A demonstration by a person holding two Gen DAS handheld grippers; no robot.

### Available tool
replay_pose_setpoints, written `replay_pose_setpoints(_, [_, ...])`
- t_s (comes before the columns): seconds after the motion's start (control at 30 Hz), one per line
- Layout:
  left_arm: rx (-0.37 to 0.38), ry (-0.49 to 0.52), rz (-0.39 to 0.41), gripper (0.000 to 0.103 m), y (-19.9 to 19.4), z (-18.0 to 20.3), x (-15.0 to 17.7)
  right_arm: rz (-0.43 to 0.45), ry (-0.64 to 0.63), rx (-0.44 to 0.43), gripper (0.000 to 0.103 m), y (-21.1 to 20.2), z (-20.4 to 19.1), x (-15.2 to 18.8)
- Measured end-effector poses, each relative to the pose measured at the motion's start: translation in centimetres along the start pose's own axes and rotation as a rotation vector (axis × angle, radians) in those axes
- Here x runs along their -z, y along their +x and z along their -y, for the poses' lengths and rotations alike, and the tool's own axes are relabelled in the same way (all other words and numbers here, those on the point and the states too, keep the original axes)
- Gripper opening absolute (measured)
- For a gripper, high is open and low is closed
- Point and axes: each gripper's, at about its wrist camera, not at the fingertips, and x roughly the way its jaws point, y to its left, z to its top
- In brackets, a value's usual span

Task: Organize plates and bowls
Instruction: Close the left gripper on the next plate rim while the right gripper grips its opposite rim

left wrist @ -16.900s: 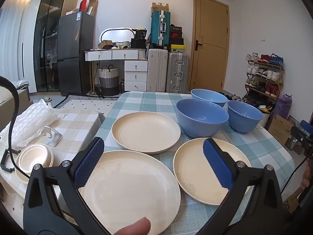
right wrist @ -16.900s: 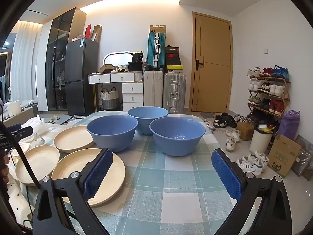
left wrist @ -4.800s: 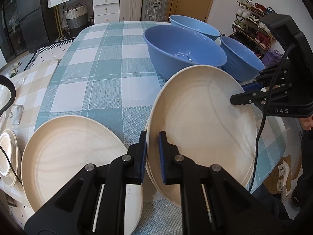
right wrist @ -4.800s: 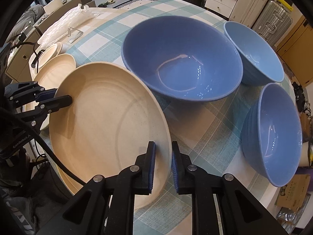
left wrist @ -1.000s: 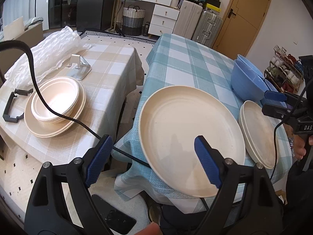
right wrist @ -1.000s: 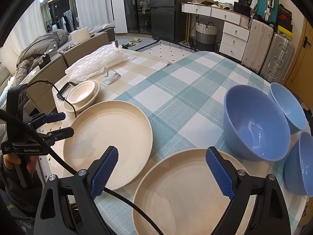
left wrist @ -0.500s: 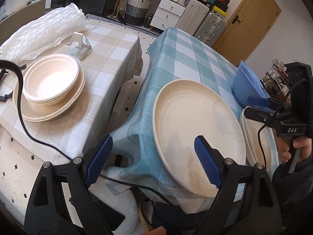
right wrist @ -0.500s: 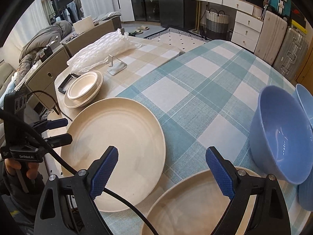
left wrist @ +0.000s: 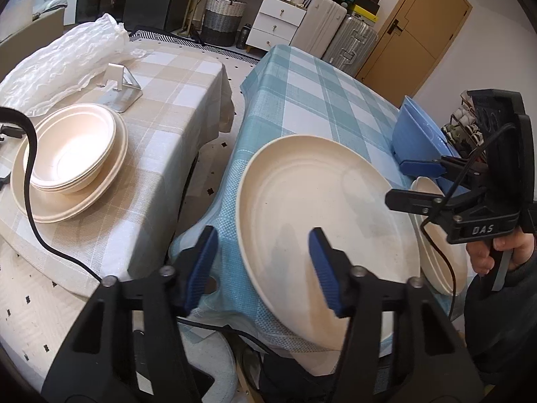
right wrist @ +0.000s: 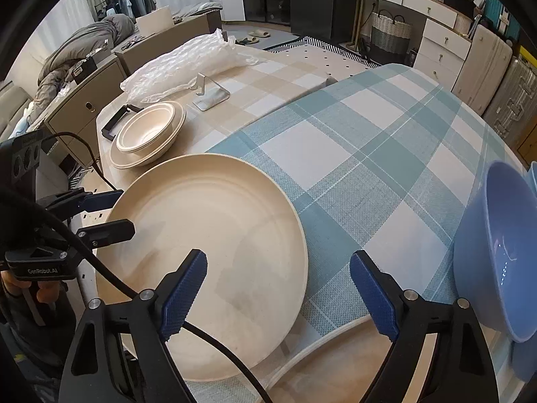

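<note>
A large cream plate lies at the near corner of the teal checked table; it also shows in the right wrist view. My left gripper is open, its fingers astride the plate's near rim. My right gripper is open and empty above the table, between that plate and a stack of cream plates; the stack shows in the left wrist view. Blue bowls stand at the right, also seen in the left wrist view.
A lower beige checked table stands to the left with cream bowls stacked on a plate, a metal stand and bubble wrap. A gap separates the two tables. Suitcases, drawers and a door are behind.
My left gripper has moved in closer to the large plate's near rim. My right gripper has shifted left and lower over the table. Both stay open.
</note>
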Motion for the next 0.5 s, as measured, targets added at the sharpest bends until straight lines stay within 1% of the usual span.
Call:
replay_pose_setpoints(0.03, [0.005,0.000,0.002,0.041,0.0,0.0,0.0,-0.005,0.001,0.001,0.074,0.1,-0.1,0.0])
replay_pose_setpoints(0.07, [0.006,0.003,0.001,0.036,0.0,0.1,-0.1,-0.013,0.006,0.001,0.068,0.2,-0.1,0.0])
replay_pose_setpoints(0.2, [-0.006,0.002,-0.001,0.030,0.0,0.0,-0.1,-0.025,0.001,-0.004,0.066,0.5,-0.1,0.1])
replay_pose_setpoints(0.27, [-0.019,0.004,-0.002,0.025,0.0,0.0,-0.1,-0.033,-0.002,-0.009,0.062,0.7,-0.2,0.1])
replay_pose_setpoints(0.37, [-0.035,0.011,-0.003,0.021,0.0,-0.1,0.0,-0.055,-0.016,-0.002,0.060,1.0,-0.4,-0.1])
replay_pose_setpoints(0.5, [-0.042,0.018,-0.008,0.021,0.2,-0.1,0.0,-0.085,-0.025,0.002,0.057,1.6,-0.5,-0.5])
